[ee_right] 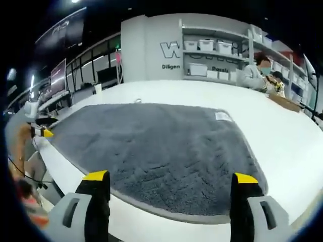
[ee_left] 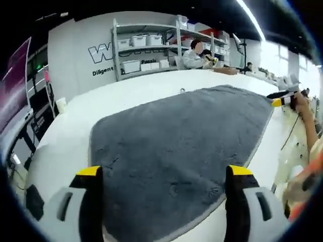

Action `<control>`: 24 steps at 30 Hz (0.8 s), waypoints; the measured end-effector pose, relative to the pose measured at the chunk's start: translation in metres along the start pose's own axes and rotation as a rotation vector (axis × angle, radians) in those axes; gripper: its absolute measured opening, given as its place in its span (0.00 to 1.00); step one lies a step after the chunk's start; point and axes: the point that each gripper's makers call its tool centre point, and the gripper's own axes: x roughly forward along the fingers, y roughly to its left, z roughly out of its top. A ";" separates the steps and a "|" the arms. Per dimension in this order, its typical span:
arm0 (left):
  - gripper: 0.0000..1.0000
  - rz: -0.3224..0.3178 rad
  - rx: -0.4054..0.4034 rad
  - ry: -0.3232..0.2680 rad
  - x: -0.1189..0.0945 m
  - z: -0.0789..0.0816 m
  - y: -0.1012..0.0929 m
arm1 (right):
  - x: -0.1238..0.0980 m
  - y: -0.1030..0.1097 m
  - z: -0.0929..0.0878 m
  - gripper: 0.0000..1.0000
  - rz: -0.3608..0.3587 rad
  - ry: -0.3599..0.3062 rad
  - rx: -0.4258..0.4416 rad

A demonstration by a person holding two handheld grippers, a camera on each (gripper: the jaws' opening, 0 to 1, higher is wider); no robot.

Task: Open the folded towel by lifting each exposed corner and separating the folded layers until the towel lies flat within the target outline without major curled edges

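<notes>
At the bottom of the left gripper view, the left gripper (ee_left: 164, 176) gapes wide and empty over the grey towel (ee_left: 176, 146), spread flat mid-frame on the white table (ee_left: 70, 131). The right gripper (ee_right: 171, 184) likewise stands wide at frame bottom.

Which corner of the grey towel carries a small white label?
In the right gripper view, the towel corner farthest away on the right, nearest the shelves, has the white label; the other visible corners look plain.
</notes>
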 end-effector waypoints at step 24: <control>0.99 -0.553 0.207 0.041 0.081 0.009 0.007 | -0.003 0.002 0.001 0.99 0.019 0.065 -0.044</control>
